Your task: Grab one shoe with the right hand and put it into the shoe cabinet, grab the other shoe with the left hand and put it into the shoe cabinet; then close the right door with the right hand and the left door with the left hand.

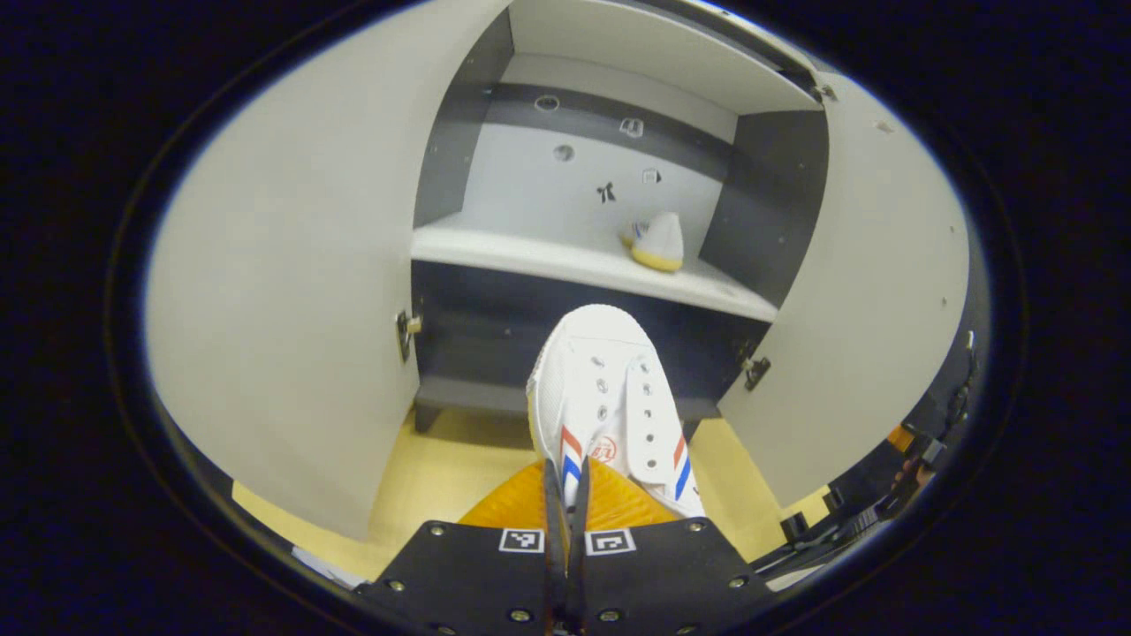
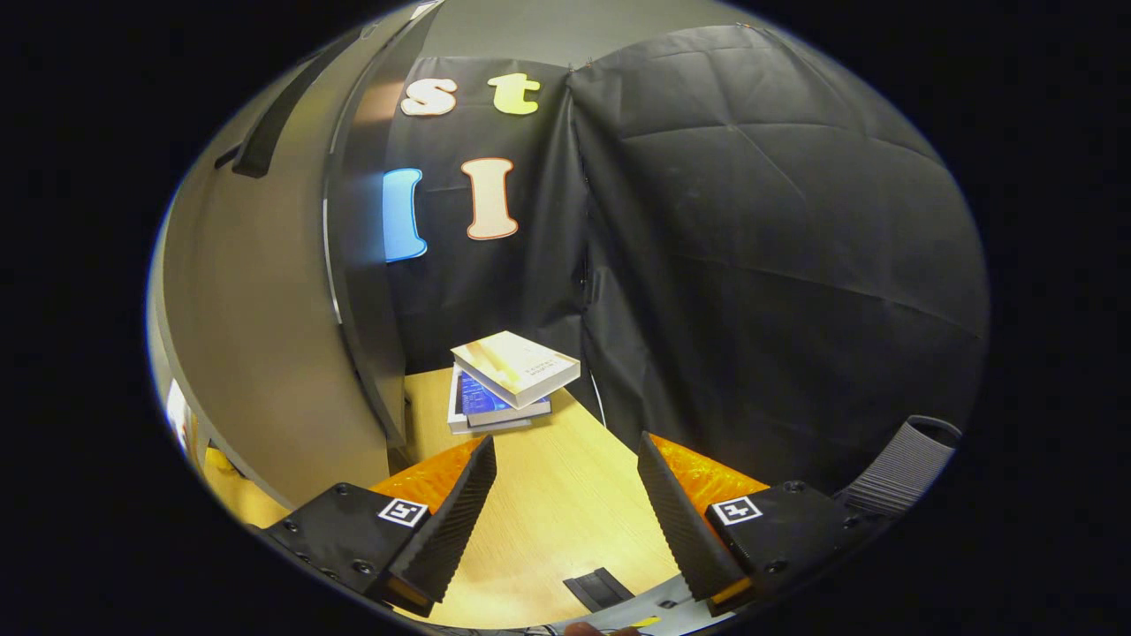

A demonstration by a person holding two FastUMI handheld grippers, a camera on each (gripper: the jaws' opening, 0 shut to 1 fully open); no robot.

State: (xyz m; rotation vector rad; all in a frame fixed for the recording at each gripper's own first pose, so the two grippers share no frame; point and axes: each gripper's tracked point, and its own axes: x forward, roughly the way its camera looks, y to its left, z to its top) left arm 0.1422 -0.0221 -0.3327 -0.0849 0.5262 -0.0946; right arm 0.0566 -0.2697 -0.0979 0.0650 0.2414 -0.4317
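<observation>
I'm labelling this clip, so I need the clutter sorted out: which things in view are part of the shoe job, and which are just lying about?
Part of the job:
- shoe held in the left gripper, shoe
- second shoe on the cabinet shelf
- left door, right door
- right gripper, open

Lying about:
- stack of books
- table

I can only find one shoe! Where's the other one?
In the left gripper view, the other shoe sits on the cabinet's shelf, toward its right end near the dark side wall. The shoe in the left tongs is lower, in front of the open cabinet.
</observation>
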